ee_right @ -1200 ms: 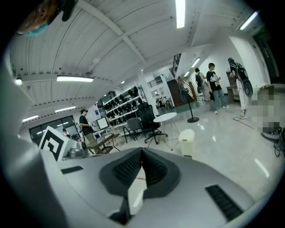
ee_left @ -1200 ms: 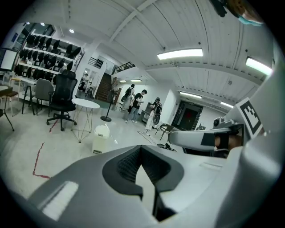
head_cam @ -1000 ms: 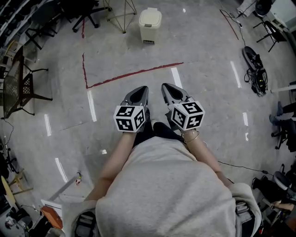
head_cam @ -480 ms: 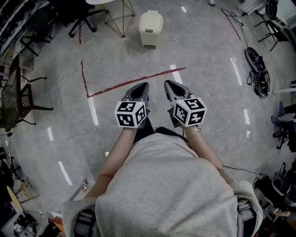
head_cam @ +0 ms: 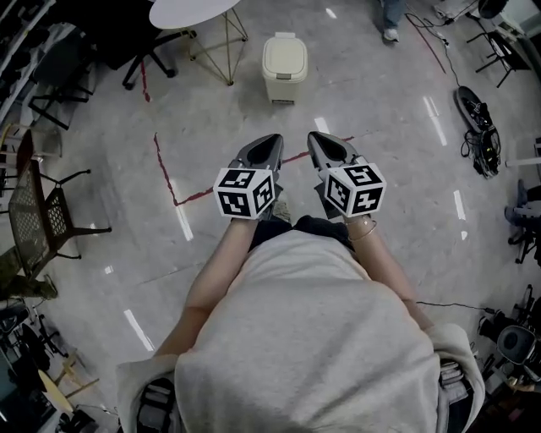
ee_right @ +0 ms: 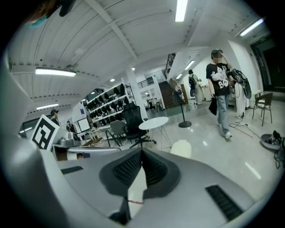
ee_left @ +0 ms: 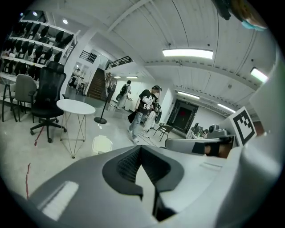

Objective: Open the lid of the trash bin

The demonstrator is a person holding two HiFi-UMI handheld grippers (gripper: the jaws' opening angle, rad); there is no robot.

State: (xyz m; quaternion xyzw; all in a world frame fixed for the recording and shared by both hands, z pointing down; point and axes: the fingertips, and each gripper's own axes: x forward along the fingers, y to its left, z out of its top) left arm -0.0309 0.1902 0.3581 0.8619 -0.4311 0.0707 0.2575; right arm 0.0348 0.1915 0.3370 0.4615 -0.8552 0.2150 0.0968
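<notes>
A cream trash bin [head_cam: 284, 63] with its lid down stands on the floor ahead of me, some way off. It shows small in the left gripper view [ee_left: 102, 144] and beyond the jaws in the right gripper view [ee_right: 180, 148]. My left gripper [head_cam: 269, 142] and right gripper [head_cam: 317, 139] are held side by side at waist height, pointing toward the bin and well short of it. Both are shut, tips meeting, with nothing between them [ee_left: 140, 147] [ee_right: 141, 151].
A white round table [head_cam: 190, 13] and a black office chair [head_cam: 144, 42] stand left of the bin. Red tape [head_cam: 169, 169] marks the floor. A mesh chair [head_cam: 42, 211] is at the left, cables [head_cam: 478, 118] at the right. A person [ee_right: 220, 89] walks beyond the bin.
The person carrying the grippers has walked forward: the bin, table and red line have slid nearer in the head view. Both grippers stay shut, side by side.
</notes>
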